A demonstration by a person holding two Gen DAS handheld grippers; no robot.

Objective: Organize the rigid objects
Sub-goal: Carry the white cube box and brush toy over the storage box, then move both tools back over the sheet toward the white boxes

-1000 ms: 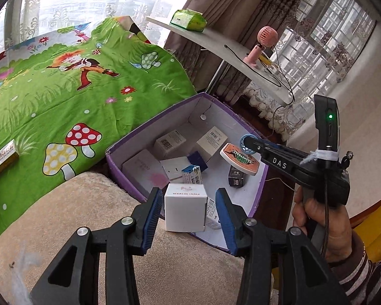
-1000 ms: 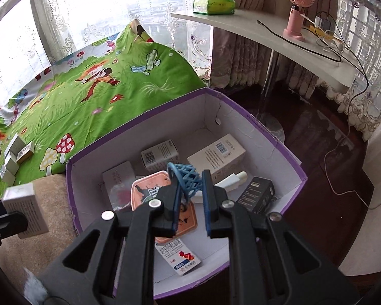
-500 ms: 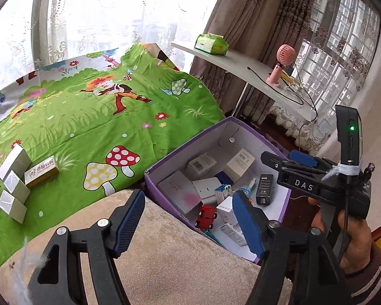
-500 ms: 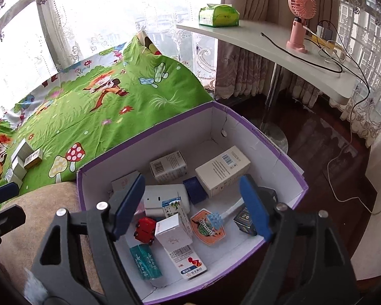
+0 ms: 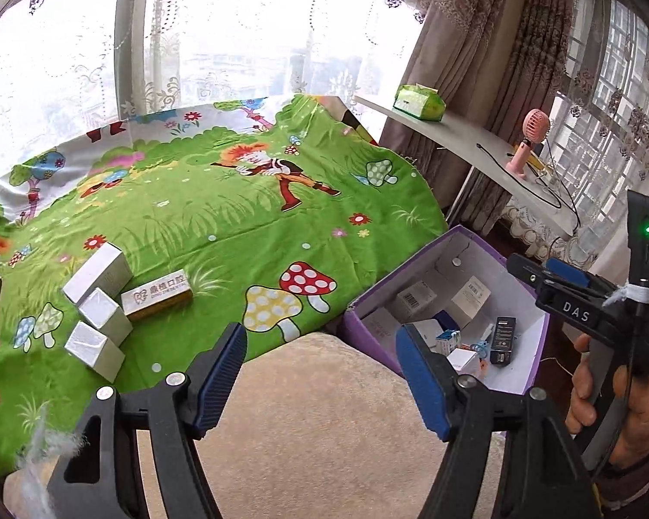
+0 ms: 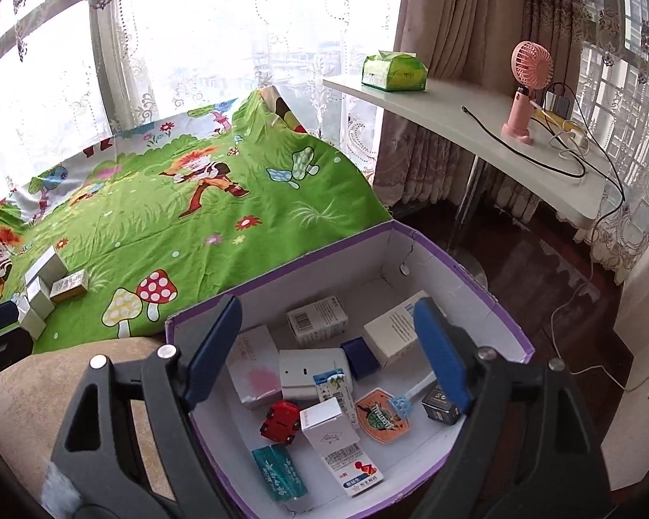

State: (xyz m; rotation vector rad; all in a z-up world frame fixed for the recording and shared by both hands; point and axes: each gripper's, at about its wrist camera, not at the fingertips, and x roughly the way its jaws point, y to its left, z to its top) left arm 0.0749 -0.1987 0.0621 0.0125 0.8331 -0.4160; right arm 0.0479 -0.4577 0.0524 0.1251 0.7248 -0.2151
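A cardboard box (image 6: 415,255) with matt white inside is set against printed cloth (image 6: 220,225); glossy dark wood floor (image 6: 554,285) is seen.

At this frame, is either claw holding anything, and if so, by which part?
Nothing is held. The left claw stands open over the beige cushion, and the right claw stands open above the purple box, with no item between the pads.
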